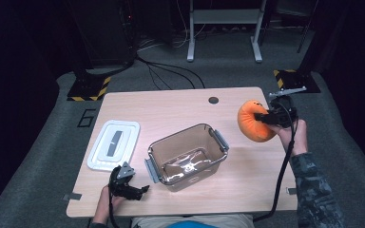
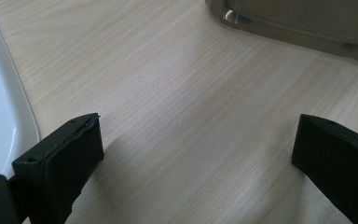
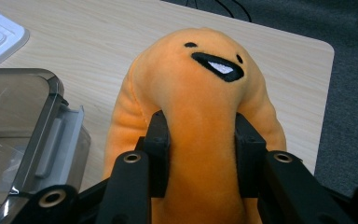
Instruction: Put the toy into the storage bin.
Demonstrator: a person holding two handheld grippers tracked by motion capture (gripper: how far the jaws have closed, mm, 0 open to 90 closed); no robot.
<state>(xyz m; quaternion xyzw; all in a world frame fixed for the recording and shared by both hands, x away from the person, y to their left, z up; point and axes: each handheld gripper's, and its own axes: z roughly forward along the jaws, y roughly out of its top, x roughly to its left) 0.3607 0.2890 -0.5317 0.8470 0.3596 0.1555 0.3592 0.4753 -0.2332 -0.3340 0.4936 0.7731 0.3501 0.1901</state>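
One clear bin [image 1: 188,156] (white lid [image 1: 113,144] beside) stands mid-table [image 1: 180,107].

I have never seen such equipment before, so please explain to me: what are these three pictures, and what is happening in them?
There is no robot here. A person at a wooden table holds a hand tool with two black fingers in each hand.

The high view looks down from above the person. The other two pictures come from a small camera riding on each tool.

On the table are a clear plastic box, open and empty, and its white lid lying beside it.

The right gripper is squeezing an orange plush toy with a smiling face, near the table's right edge. The left gripper is open and holds nothing; it is low over bare wood between lid and box.
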